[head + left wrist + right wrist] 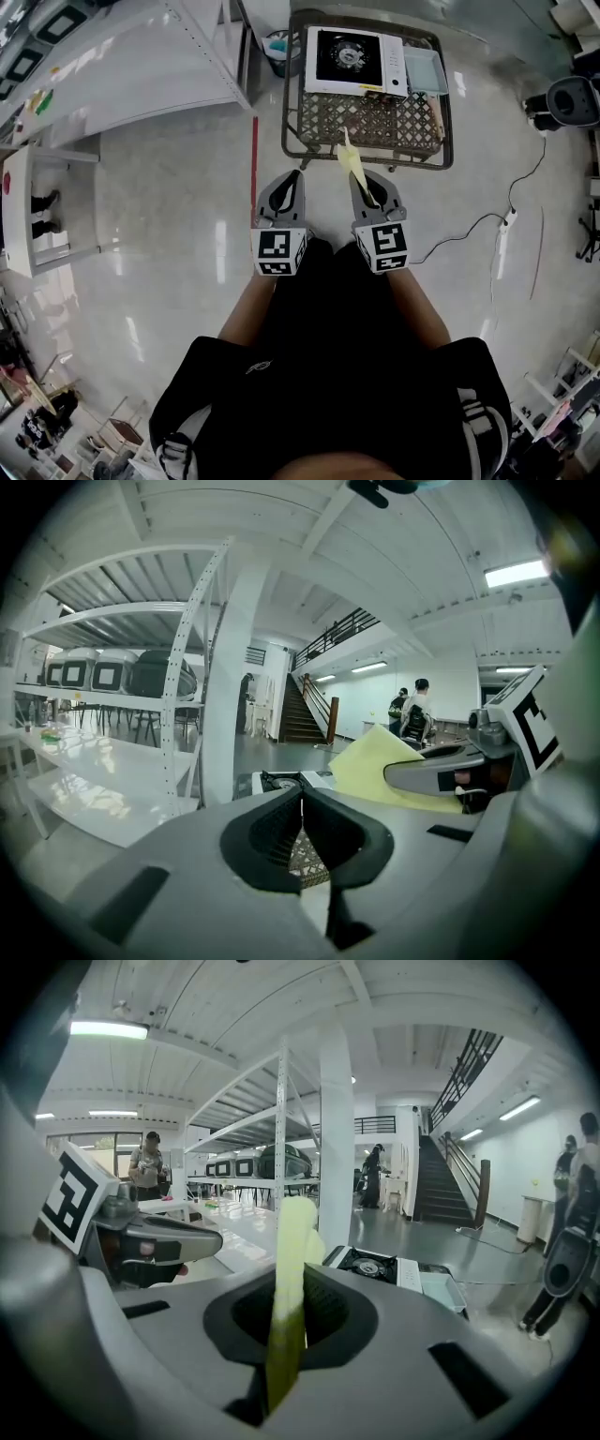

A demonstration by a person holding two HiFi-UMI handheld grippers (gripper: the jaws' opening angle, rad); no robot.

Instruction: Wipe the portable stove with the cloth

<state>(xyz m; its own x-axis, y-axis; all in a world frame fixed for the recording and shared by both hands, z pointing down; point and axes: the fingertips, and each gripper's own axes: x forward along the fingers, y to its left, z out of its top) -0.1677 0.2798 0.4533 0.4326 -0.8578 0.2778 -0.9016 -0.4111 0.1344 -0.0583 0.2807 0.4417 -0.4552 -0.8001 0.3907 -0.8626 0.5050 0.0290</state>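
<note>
**Cloth up, stove ahead:** My right hand-held gripper (364,183) pinches a yellow cloth (352,161) by its lower part. The free end stands up and forward toward the stove (354,58). The stove sits at the top centre of the frame on a wire-mesh counter (375,127), well apart from both tools. Held this way, the cloth looks set to lead the reach and meet the stove top first. My left hand-held gripper (292,180), just beside the right, has its jaws pressed together on nothing, apparently free to steady the stove. A pale tray (427,70) lies just right of the stove, near the counter's right rim. Bare floor (187,225) lies between me and the counter's near rim. Shelving (141,66) stands at upper left and a cable (461,231) trails at right, both off the straight path, as I judge it.
</note>
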